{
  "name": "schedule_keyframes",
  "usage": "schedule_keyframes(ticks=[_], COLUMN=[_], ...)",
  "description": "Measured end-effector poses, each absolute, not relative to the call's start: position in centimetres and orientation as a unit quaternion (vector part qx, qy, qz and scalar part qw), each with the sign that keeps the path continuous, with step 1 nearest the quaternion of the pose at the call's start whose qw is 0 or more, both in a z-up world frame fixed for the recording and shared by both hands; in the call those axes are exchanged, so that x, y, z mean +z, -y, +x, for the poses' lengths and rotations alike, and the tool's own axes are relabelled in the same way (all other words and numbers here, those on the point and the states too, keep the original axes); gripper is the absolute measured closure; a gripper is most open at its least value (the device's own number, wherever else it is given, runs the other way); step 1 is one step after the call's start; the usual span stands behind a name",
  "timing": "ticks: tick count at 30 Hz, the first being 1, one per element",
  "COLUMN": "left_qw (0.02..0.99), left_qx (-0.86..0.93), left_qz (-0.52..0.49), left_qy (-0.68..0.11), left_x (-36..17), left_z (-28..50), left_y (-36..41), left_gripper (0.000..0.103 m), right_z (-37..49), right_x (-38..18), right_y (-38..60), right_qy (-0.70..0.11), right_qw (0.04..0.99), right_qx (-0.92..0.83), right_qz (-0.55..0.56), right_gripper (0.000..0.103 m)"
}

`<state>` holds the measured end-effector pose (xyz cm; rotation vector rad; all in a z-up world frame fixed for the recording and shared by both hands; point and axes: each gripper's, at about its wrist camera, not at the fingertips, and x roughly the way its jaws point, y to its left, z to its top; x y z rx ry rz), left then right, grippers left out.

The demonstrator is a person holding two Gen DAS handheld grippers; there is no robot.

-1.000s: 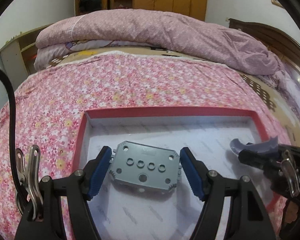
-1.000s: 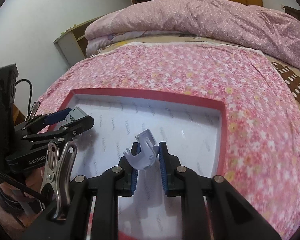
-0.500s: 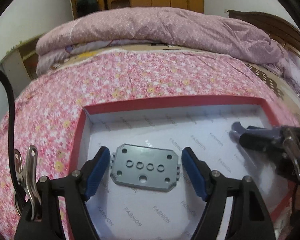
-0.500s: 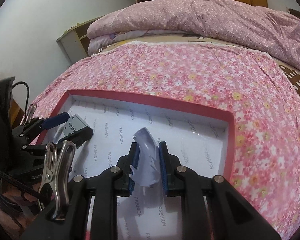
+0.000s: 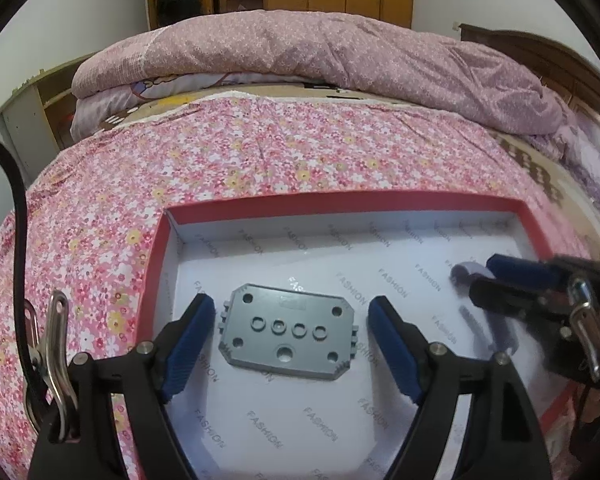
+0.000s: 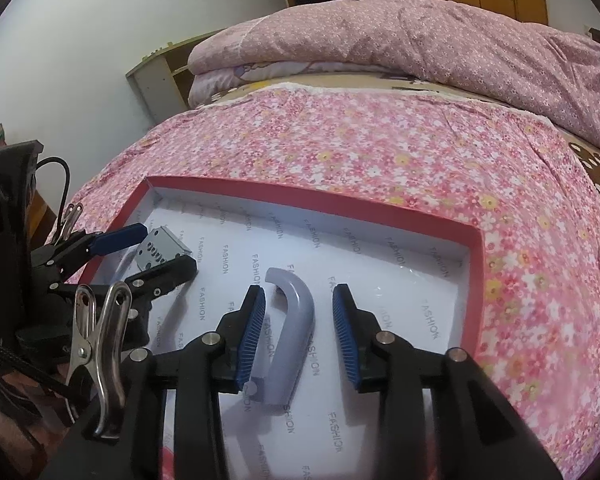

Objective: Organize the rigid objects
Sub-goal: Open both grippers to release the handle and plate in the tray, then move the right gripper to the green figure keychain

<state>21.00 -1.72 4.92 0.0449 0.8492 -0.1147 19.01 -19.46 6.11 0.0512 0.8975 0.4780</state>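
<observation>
Both grippers sit low over the red-rimmed box (image 5: 342, 204) on the flowered bedspread (image 5: 260, 152), and both are spread wide with nothing gripped.

Left gripper (image 5: 290, 336) first: its blue-padded fingers (image 5: 188, 340) stand well apart, and the grey plate (image 5: 288, 330) lies flat on the white "FASHION" printed floor of the box, right in the gap between them. The plate shows a row of four round sockets and holes near its corners. The left pad is just beside the plate's notched left edge; the right pad stands a little clear of the other edge. Whether the left pad actually touches is too close to call. From the right wrist view the same plate (image 6: 162, 248) shows in the box's left end, between the left gripper's fingers.

Over to the right gripper (image 6: 298, 330): fingers (image 6: 252, 330) parted here too, and the pale lilac curved piece (image 6: 294, 328) lies on the box floor between them. Its hooked end points away from the camera, its straight leg runs back toward the gripper body. It sits nearer the left pad, with open floor showing before the right pad. In the left wrist view that piece (image 5: 466, 272) peeks out beyond the right gripper's tips, at the box's right end.

A folded pink quilt (image 5: 320, 56) is heaped at the far end of the bed.
</observation>
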Motion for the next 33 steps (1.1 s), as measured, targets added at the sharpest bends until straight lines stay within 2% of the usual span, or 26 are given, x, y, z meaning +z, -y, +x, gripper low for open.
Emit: schedule_keyframes(ticks=[4, 16, 26, 33], left_qw=[0.911, 0.922, 0.924, 0.924], left_qx=[-0.067, -0.081, -0.076, -0.058], left_qz=[-0.008, 0.001, 0.005, 0.010], left_qy=[-0.408, -0.379, -0.374, -0.377], left_x=[5.9, 9.3, 10.1, 9.4], left_z=[20.4, 16.2, 10.5, 7.2], left_y=[1.3, 1.9, 0.7, -0.6], left_gripper=[0.020, 0.020, 0.020, 0.020], right_z=[18.5, 15.0, 9.2, 5.2], right_x=[6.8, 9.8, 11.3, 10.3], right_y=[20.0, 21.7, 22.2, 22.3], right_qy=[-0.425, -0.403, -0.387, -0.396], right_qw=[0.877, 0.888, 0.892, 0.891], right_qx=[0.223, 0.217, 0.227, 0.218], right_qz=[0.032, 0.047, 0.052, 0.044], right_gripper=[0.067, 0.067, 0.066, 0.066])
